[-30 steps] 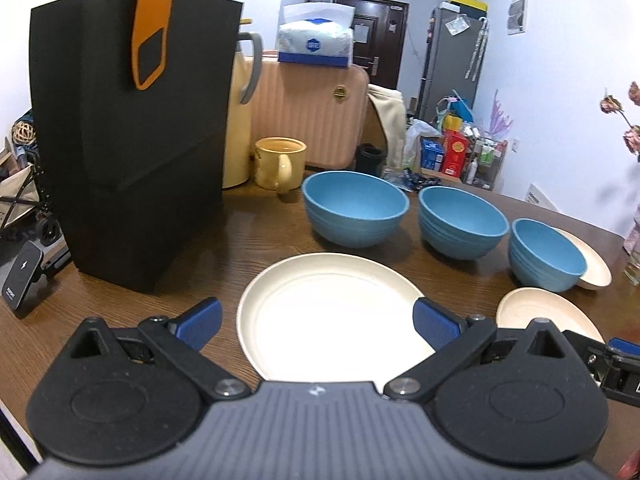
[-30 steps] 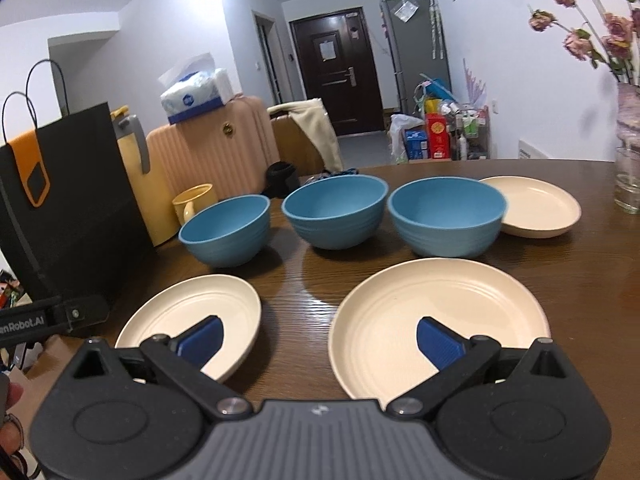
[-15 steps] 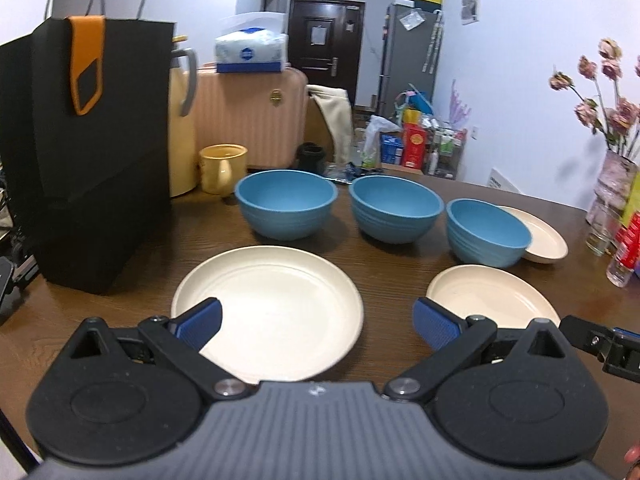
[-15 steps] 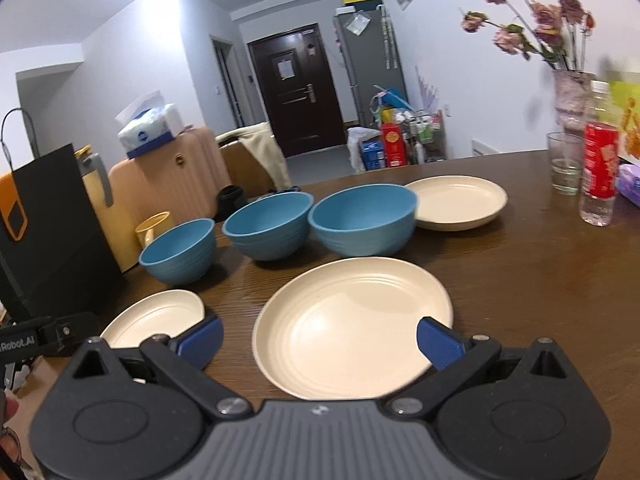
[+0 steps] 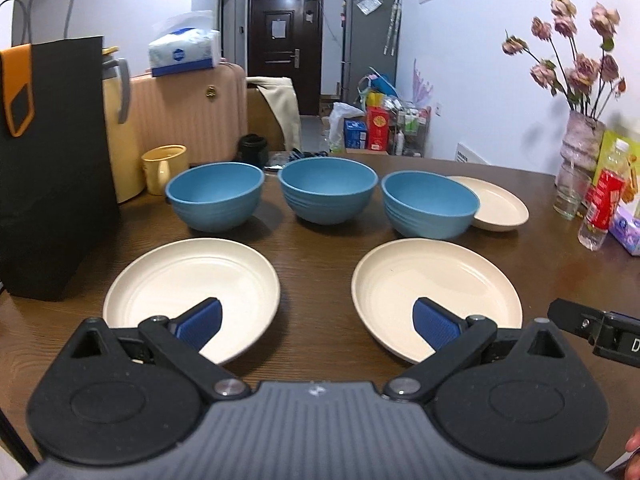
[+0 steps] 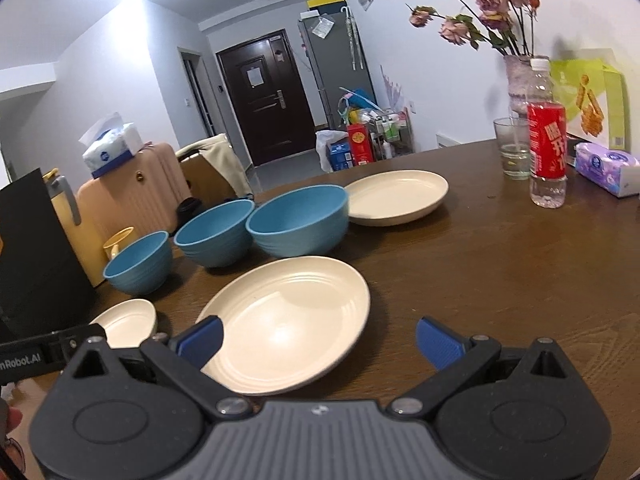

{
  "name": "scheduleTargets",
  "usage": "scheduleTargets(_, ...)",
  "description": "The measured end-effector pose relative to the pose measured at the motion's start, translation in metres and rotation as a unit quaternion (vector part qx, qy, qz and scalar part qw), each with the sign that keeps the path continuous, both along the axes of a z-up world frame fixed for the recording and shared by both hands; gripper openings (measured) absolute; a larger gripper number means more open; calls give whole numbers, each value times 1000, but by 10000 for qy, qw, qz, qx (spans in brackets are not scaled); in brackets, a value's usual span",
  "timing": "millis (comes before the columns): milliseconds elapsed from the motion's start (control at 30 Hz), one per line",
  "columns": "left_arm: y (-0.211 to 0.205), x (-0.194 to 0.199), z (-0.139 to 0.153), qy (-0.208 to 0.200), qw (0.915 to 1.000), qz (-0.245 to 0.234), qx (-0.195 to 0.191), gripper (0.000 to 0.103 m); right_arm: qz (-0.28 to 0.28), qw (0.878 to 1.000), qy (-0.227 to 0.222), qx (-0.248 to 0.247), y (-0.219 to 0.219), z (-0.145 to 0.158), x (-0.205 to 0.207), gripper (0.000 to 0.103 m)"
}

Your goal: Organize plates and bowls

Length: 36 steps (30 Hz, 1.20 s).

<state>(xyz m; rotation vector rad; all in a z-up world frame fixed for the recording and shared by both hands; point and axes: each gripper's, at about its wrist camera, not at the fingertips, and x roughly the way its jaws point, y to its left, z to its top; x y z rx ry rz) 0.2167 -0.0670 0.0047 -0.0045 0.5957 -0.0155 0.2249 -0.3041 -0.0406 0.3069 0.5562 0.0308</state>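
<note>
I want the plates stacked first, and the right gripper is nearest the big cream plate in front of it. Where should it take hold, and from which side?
Probably the near rim of the cream plate, approached low from the camera side. The plate lies flat and shallow on the table, so only its raised edge offers purchase. The right gripper is open, one of its fingers already at that rim.

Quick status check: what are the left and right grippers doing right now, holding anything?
Left gripper: open, holding nothing, above the table between two cream plates.
Right gripper: open, holding nothing, over the near edge of a cream plate.
</note>
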Motion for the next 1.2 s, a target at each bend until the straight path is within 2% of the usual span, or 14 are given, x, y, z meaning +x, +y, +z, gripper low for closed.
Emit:
scheduleTargets(600, -42, 48, -32, 392, 9991, -141, 120, 103, -20, 9992, 395, 14, -23, -34, 38, 103)
scheduleTargets(1200, -45, 91, -50, 586, 9981, -74, 145, 103, 84, 9979, 639, -47, -17, -52, 98, 103)
